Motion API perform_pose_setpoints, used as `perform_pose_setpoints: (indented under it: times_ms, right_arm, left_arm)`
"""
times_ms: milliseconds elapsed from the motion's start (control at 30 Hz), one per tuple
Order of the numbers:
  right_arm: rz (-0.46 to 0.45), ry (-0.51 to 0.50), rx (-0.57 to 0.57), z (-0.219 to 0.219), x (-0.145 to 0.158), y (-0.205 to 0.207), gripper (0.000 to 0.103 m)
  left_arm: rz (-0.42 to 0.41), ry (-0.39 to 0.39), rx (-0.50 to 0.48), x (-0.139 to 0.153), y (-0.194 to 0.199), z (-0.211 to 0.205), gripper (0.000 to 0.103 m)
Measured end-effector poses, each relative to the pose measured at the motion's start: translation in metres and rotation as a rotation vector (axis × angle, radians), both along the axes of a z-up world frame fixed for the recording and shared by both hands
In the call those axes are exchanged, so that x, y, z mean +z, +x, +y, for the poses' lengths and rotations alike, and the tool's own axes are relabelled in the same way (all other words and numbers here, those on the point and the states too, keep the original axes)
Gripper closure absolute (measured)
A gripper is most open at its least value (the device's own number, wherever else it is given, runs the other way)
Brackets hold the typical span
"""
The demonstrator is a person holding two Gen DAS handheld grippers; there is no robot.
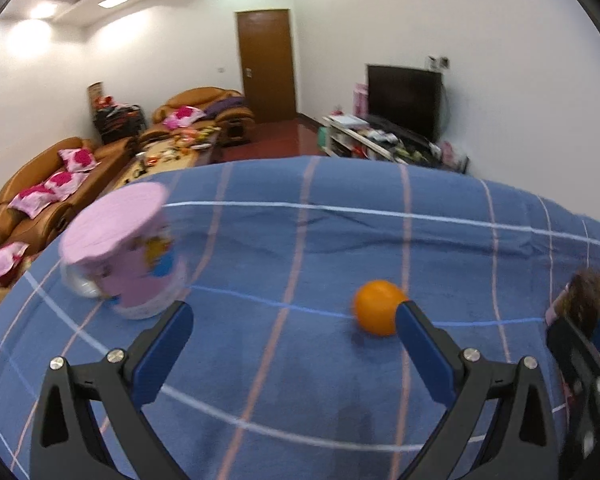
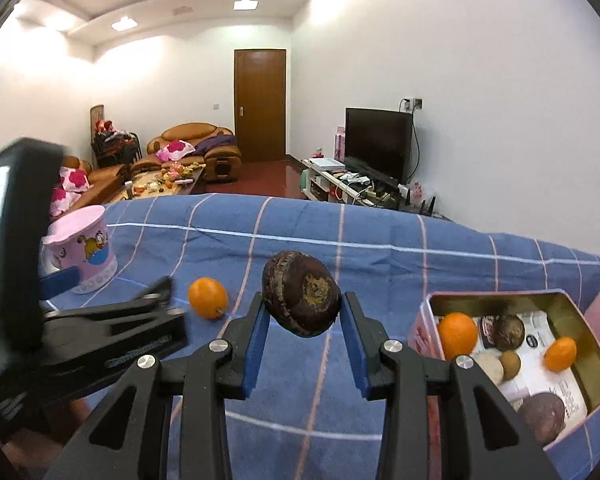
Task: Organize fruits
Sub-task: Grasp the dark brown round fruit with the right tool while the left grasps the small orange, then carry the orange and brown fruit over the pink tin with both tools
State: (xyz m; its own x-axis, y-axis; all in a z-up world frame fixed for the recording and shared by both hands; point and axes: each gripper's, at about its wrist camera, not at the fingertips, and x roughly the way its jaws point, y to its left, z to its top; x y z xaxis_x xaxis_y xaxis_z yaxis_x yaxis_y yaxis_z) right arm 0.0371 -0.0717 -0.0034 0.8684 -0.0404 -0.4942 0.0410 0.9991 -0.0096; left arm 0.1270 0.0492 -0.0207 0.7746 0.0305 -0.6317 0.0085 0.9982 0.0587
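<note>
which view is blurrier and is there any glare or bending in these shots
Left wrist view: motion blur smears the pink cup and softens the orange. Right wrist view: sharper; the dark fruit between the right gripper fingers is crisp, though the left gripper looks smeared. Both: ceiling lights blow out on the white walls, and fisheye bends the blue cloth lines.

A home living room; leather sofas [image 2: 196, 142], television [image 2: 378, 140], door [image 2: 260, 104].
</note>
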Motion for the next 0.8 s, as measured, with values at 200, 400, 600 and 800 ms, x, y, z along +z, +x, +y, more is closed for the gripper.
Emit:
perform_pose_setpoints:
  times_ms: [200, 400, 600, 800]
  right_arm:
    - [0.005, 0.069, 0.005, -0.016, 0.000, -0.015, 0.064]
    - [0.014, 0.086, 0.013, -0.018, -0.002, -0.014, 0.064]
    - [-0.001, 0.080, 0.009, -0.022, -0.004, -0.017, 0.064]
    - [-0.052, 0.047, 0.028, -0.013, -0.001, -0.027, 0.064]
  left_arm:
    - [0.100, 0.016, -0.034, -0.013, 0.028, -0.024, 0.014]
    - [0.209, -0.076, -0.100, -0.025, 0.042, -0.026, 0.060]
    - [0.204, -0.213, -0.120, -0.023, 0.036, -0.009, 0.066]
    - [0.025, -0.287, 0.029, -0.006, 0.000, 0.023, 0.066]
